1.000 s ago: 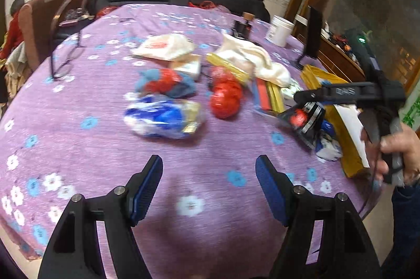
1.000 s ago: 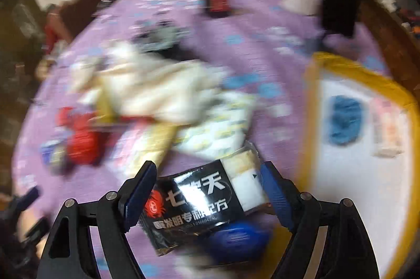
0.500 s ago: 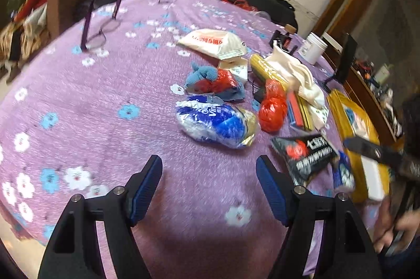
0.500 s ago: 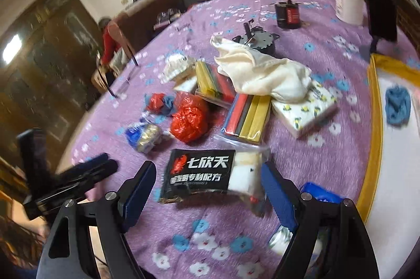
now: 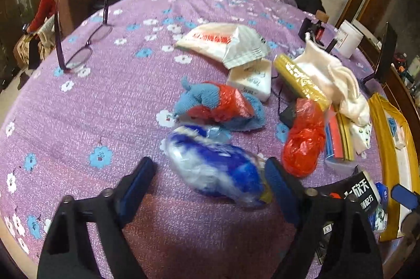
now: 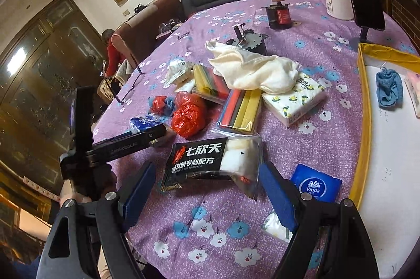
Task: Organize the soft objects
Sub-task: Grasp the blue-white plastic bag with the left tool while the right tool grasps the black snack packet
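**Both grippers lining up on soft packets**

The left gripper is hanging spread around the blue-and-white bag; centring before squeezing looks wise. The right gripper is gaping at the black packet. Only the right view is showing the yellow-rimmed tray at three o'clock.

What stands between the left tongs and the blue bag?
Nothing visible. The blue bag already lies between the open left tongs, with only bare cloth around it. The red bag sits aside, to the right.
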The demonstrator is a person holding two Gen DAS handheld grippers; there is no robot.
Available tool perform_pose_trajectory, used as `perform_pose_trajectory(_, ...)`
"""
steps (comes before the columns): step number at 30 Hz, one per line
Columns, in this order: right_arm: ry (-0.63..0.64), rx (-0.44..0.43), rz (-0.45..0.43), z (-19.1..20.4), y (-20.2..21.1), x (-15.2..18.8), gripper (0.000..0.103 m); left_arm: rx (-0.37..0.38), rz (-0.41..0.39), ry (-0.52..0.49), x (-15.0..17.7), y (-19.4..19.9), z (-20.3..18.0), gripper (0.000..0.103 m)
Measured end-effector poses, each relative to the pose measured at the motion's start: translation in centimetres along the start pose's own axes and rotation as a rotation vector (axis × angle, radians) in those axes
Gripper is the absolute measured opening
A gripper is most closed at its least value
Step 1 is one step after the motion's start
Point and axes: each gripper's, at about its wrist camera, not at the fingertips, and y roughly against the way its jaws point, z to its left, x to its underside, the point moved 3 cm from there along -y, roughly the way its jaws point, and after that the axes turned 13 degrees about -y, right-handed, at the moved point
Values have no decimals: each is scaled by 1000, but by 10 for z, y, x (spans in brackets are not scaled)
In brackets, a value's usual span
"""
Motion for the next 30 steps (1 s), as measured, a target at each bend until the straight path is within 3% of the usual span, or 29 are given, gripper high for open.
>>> perform_pose_trajectory(1,5,1,18,1,-6,-3,88,23,-16,-4,1,2,-1,60)
perform_pose_trajectory(5,-26,15,57,-1,-32,-18,89,30,-40,-35,6,8,1,59)
perform_pose_trajectory(8,-20,75,61,-6,-50,-25,88,49,-43,-30,9,12,7,59)
perform_pose_trajectory(12,3,9,164,4,-58,-1,89,54,-44,-29,11,13,18,59)
perform_pose_trajectory(16,93,-136,314,35,-45,45,89,80,-40,-13,14,17,29,59)
perform_pose_trajectory(18,158,-141,301,47,-33,51,89,87,-35,-10,16,19,34,60)
perform_pose_trajectory(22,350,40,145,58,-27,29,89,105,-33,14,18,23,42,68)
perform_pose_trajectory(24,376,52,150,62,-37,23,89,121,-32,26,18,26,45,70)
perform_pose_trajectory(27,392,43,174,72,-60,24,89,137,-29,34,19,29,44,81)
perform_pose_trajectory(29,414,89,159,73,-74,29,89,120,-25,36,18,30,44,82)
perform_pose_trajectory(30,415,117,144,71,-81,28,84,118,-19,42,17,28,44,82)
